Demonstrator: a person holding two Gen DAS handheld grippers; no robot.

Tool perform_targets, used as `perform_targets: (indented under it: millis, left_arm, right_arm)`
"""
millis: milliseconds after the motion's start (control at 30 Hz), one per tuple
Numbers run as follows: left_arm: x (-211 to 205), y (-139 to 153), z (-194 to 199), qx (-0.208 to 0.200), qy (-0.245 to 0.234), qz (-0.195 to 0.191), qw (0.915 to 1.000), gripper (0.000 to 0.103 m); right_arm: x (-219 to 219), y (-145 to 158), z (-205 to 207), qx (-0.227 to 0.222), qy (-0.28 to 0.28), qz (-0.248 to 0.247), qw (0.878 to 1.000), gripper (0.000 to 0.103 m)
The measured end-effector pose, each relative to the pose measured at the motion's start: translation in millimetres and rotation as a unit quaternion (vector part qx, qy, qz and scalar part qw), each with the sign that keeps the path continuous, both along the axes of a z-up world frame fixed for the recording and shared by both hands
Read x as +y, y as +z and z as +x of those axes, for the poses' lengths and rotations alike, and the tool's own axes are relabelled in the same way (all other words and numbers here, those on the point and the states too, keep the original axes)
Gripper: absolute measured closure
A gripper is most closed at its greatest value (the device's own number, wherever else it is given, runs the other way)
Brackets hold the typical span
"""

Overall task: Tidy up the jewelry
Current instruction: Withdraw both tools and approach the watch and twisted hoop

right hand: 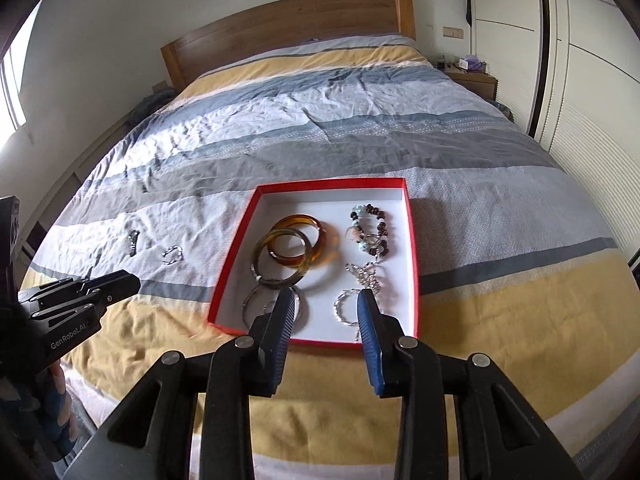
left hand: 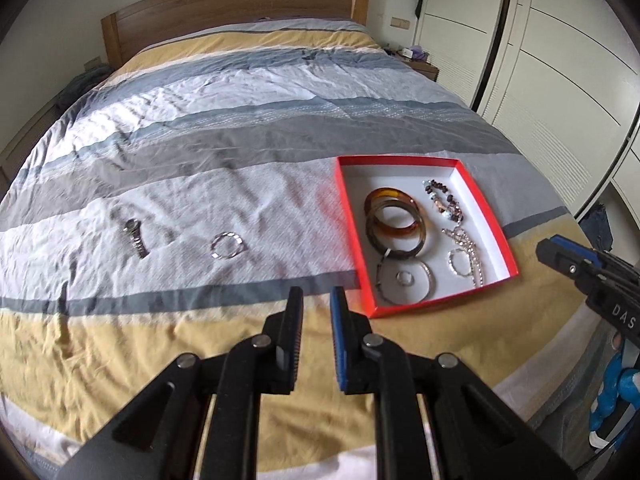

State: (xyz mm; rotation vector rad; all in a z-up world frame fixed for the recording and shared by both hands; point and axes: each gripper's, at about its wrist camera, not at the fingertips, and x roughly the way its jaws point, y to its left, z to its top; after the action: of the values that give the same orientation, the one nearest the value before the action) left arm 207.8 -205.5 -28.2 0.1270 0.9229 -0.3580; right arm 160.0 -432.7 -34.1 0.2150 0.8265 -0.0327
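A red box (left hand: 352,232) (right hand: 236,256) with a white floor lies on the striped quilt. It holds amber bangles (left hand: 400,234) (right hand: 324,248), a beaded bracelet (left hand: 444,200) (right hand: 380,216), a silver chain (left hand: 466,248) (right hand: 366,272) and silver hoops. A wristwatch (left hand: 135,236) (right hand: 133,241) and a silver bracelet (left hand: 227,245) (right hand: 173,255) lie on the quilt left of the box. My left gripper (left hand: 317,296) (right hand: 128,280) hovers over the quilt near the box's front left corner, its jaws a narrow gap apart and empty. My right gripper (right hand: 326,300) (left hand: 548,250) hangs open above the box's front part, holding nothing.
The bed (left hand: 240,128) (right hand: 360,128) has a wooden headboard (left hand: 232,4) (right hand: 288,28) at the far end. A nightstand (left hand: 424,66) (right hand: 472,80) with small items stands at the back right. White wardrobe doors (left hand: 560,60) (right hand: 592,100) line the right side.
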Motion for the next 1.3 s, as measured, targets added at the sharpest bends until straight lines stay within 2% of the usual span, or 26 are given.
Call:
perform_targets:
  millis: [167, 300, 367, 433, 533, 767, 1100, 1200, 1300]
  left_arm:
    - [47.3, 18.7, -38.6, -0.019, 0.037, 0.012, 0.999, 0.09]
    - [80.7, 32.7, -68.6, -0.028, 0.067, 0.004, 0.9974, 0.089]
    - [96.0, 39.9, -82.8, -0.035, 0.08, 0.0, 0.9961, 0.086]
    - [109.1, 46.9, -98.0, -0.045, 0.093, -0.003, 0.9947, 0.078]
    - [127.0, 57.5, -118.6, -0.059, 0.11, -0.005, 0.9922, 0.077]
    - [158.6, 80.7, -162.8, -0.098, 0.137, -0.017, 0.9855, 0.077]
    - [178.7, 97.8, -202.0, -0.128, 0.151, -0.034, 0.9796, 0.076]
    - [187.4, 101.1, -209.1, -0.134, 0.16, -0.04, 0.9771, 0.068]
    - [192.3, 103.7, -213.6, -0.144, 0.167, -0.041, 0.9745, 0.067]
  right_arm:
    - [33.6, 22.4, -31.0, -0.018, 0.014, 0.004, 1.0, 0.069]
    - [62.1, 37.8, -55.9, -0.032, 0.028, 0.006, 0.999, 0.064]
    - [75.7, 45.0, -65.3, -0.039, 0.035, 0.001, 0.999, 0.064]
    - [88.7, 51.7, -76.4, -0.045, 0.041, -0.001, 0.998, 0.063]
    - [107.6, 60.2, -93.0, -0.053, 0.048, -0.004, 0.997, 0.063]
    - [143.5, 79.9, -129.9, -0.072, 0.064, -0.007, 0.995, 0.059]
    - [188.7, 100.2, -166.3, -0.098, 0.096, -0.03, 0.99, 0.058]
    - [199.9, 103.9, -171.8, -0.107, 0.106, -0.032, 0.988, 0.058]
    - [208.2, 106.7, -174.4, -0.116, 0.115, -0.035, 0.986, 0.058]
